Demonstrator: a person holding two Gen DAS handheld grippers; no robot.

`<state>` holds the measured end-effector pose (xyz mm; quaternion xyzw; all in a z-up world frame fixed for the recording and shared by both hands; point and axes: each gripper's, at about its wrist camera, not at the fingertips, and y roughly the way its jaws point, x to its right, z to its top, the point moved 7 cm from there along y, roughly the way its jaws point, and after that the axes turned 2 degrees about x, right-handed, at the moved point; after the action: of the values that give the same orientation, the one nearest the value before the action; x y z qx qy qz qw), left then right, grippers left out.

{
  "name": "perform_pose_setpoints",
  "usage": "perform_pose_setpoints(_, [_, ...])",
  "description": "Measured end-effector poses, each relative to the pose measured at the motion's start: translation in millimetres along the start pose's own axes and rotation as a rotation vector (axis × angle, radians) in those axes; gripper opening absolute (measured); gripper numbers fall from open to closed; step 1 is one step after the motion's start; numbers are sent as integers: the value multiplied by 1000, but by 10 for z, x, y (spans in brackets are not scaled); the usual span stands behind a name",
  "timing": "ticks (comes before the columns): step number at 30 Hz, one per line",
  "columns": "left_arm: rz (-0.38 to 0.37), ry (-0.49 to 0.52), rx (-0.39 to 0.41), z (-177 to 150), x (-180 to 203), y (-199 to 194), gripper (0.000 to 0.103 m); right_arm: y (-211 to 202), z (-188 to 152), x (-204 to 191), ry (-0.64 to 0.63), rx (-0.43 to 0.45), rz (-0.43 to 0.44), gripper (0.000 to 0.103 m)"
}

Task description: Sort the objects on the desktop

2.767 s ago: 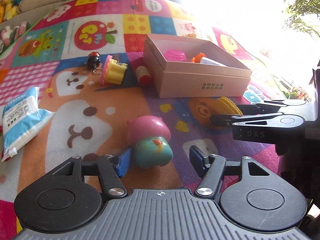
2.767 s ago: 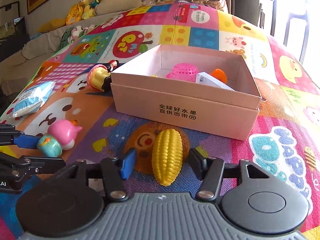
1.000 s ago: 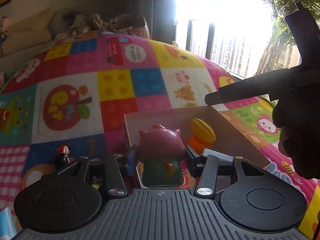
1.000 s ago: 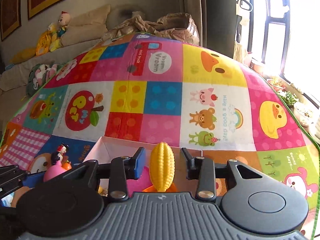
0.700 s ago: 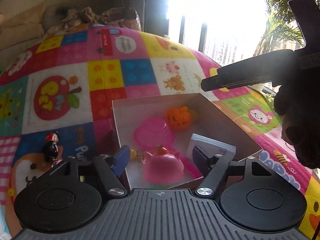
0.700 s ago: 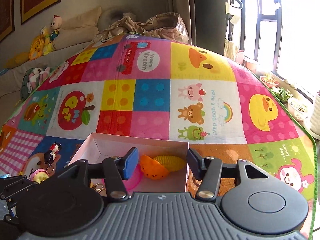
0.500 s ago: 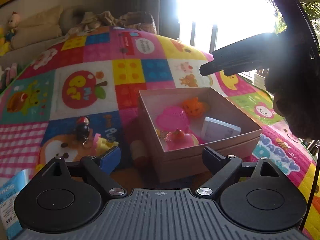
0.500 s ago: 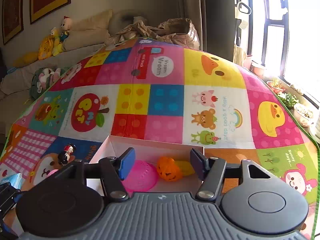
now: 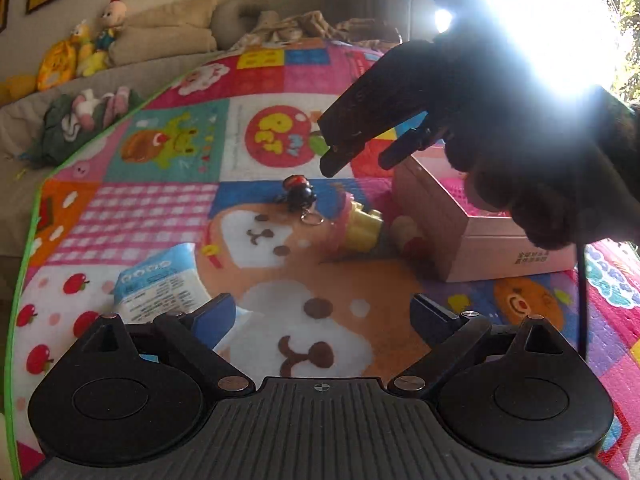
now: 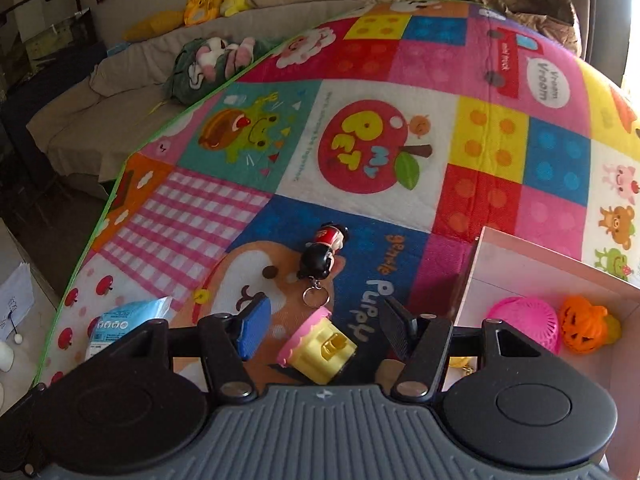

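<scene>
Open mat (image 9: 312,320) ahead of my left gripper (image 9: 322,314), only tissue pack (image 9: 160,284) at its left finger. Under my right gripper (image 10: 322,330): yellow-pink toy (image 10: 322,350) between fingers, doll keychain (image 10: 322,258) just beyond. Pink box (image 10: 474,276) wall blocks right side; red-capped cylinder (image 9: 410,234) beside it. Far mat free

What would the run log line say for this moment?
left gripper: opening, empty | right gripper: open over yellow-pink cake toy | pink cardboard box: holds orange pumpkin

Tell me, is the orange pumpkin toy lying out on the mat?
No, the orange pumpkin toy sits inside the pink box, beside a pink ball.
</scene>
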<state>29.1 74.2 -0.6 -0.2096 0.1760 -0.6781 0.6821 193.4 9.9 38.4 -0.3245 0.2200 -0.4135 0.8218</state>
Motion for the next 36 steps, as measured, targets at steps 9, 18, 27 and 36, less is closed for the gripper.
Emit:
perform_pose_setpoints(9, [50, -72, 50, 36, -299, -123, 98, 912, 366, -37, 106, -80, -83, 43])
perform_pose_setpoints(18, [97, -94, 60, 75, -455, -151, 99, 1036, 327, -20, 81, -120, -101, 28])
perform_pose_setpoints(27, [72, -67, 55, 113, -248, -128, 100, -301, 61, -259, -65, 22, 99, 5])
perform_pose_setpoints(36, [19, -25, -26, -118, 34, -1, 100, -415, -160, -110, -52, -1, 75, 6])
